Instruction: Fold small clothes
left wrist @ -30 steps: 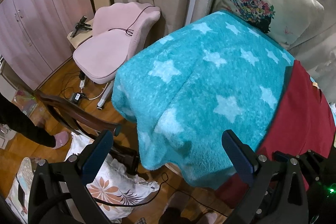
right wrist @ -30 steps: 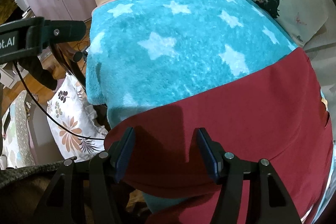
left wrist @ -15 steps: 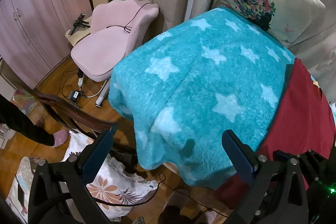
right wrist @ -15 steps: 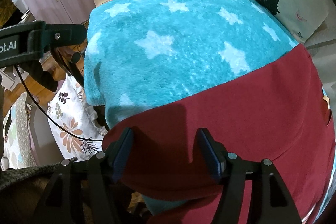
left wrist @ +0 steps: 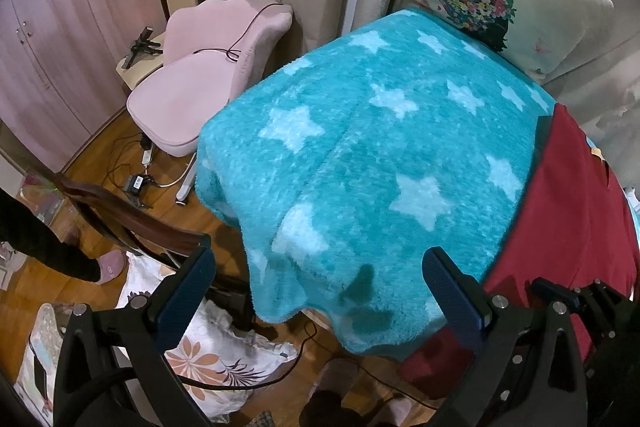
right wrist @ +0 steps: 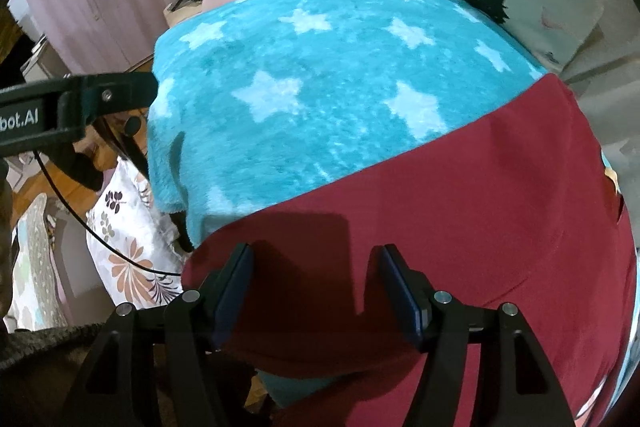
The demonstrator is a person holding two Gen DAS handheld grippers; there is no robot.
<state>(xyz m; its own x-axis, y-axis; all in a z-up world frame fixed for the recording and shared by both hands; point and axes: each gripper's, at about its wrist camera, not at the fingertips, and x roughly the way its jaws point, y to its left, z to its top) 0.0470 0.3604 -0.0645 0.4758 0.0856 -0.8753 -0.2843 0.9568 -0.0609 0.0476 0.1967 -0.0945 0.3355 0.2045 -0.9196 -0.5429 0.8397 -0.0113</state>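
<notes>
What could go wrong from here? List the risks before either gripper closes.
1. The dark red garment overhangs the near edge; a pull may drag it off.
2. The right gripper, open over the cloth, might also pinch the fluffy star blanket beneath.
3. The left gripper hangs open off the blanket's corner, so it may grab blanket instead of garment.

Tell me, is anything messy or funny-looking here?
A bit. The star blanket sags off the table's near corner, and the red garment spills over the near edge instead of lying flat. On the floor, cables tangle under the pink chair, and a flowery cushion lies there too.
</notes>
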